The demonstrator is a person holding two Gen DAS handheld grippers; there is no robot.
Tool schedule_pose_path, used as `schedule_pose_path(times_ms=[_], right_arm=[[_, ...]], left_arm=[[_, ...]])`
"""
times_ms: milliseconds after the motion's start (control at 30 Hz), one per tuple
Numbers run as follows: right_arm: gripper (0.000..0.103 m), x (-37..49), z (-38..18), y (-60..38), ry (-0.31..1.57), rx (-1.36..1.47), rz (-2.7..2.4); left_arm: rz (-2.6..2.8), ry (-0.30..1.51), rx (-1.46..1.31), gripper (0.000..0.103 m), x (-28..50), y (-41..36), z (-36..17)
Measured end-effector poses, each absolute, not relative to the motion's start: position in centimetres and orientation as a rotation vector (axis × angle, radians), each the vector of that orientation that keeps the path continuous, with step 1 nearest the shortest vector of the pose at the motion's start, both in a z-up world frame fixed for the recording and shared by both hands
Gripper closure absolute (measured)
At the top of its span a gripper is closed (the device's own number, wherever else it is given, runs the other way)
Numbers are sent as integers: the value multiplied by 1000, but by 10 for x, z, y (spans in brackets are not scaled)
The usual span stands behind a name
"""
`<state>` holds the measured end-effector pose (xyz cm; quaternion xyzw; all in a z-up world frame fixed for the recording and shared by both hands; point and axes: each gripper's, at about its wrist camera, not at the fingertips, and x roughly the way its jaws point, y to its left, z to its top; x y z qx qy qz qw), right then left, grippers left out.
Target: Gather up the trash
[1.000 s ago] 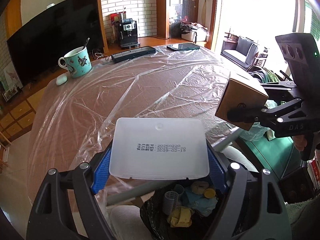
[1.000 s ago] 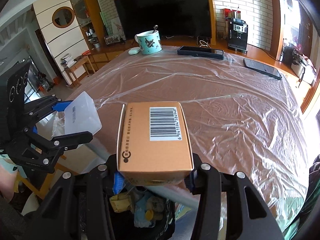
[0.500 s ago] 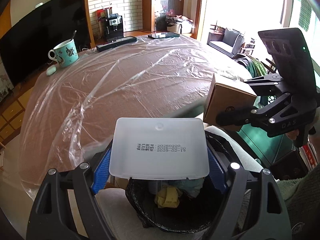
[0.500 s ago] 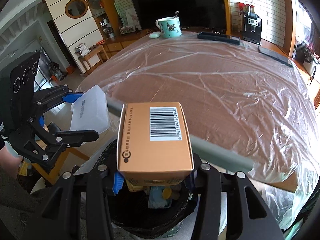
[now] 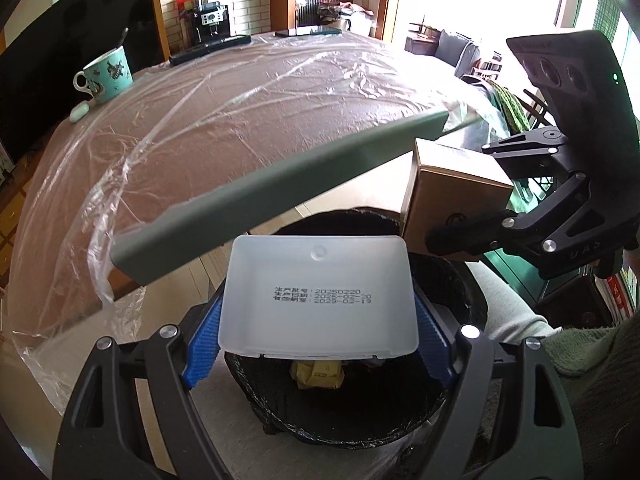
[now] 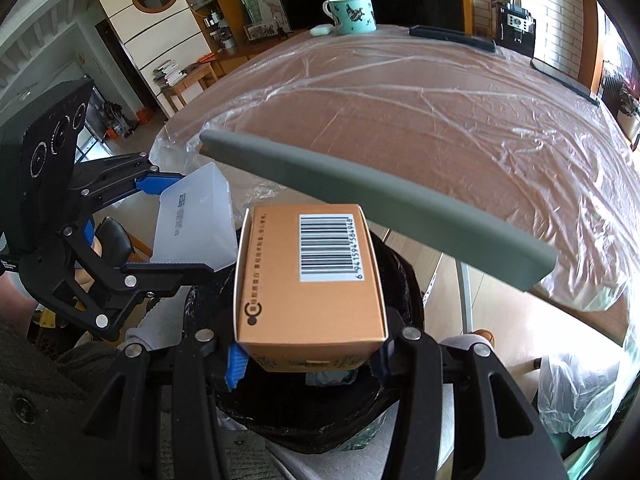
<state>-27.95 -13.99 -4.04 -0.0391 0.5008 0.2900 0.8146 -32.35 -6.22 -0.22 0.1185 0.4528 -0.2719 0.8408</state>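
My left gripper (image 5: 318, 344) is shut on a translucent white plastic box (image 5: 318, 296) and holds it over the black-lined trash bin (image 5: 448, 412). My right gripper (image 6: 306, 356) is shut on a brown cardboard box with a barcode (image 6: 308, 280), also above the bin (image 6: 320, 420). In the left wrist view the cardboard box (image 5: 448, 196) hangs to the right of the plastic box. In the right wrist view the plastic box (image 6: 192, 224) sits to the left. Yellow wrappers (image 5: 318, 374) lie in the bin.
A grey chair back (image 5: 280, 184) crosses between the bin and the plastic-covered table (image 5: 240, 112). On the table's far side stand a teal mug (image 5: 106, 76), a small white case (image 5: 79, 112), a black remote-like bar (image 5: 210, 46) and a tablet (image 5: 308, 32).
Both grippers have drawn back from the table and lowered toward the bin with their boxes. The chair back now lies ahead of them and the bin fills more of both views.
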Motion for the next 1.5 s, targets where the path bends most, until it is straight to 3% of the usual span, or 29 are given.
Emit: schedule_pose_path(times_ms=[1033,1100,1267,1367,1467,1500], right_arm=[[54,-280,-101,-133,1217,-108,564],[33,-279,-103,-135,1222,-93,555],[31,-280,-94,-141,1205,-81,540],[30,-281,-64,-150,1141,-59,559],[14,-269,-18,-161,1001,-54,546],[4,-258,1,-170,930,-37,510]], left_arm=[[-590,1087,324,21,-316,-78,-62],[-588,1101,323,20,-314,-79,-64],[-592,1135,268,18,-311,-72,-62],[-604,1060,223,18,-312,-64,-26],[-608,909,162,16,-301,-50,29],[-581,866,152,6,-295,-46,43]])
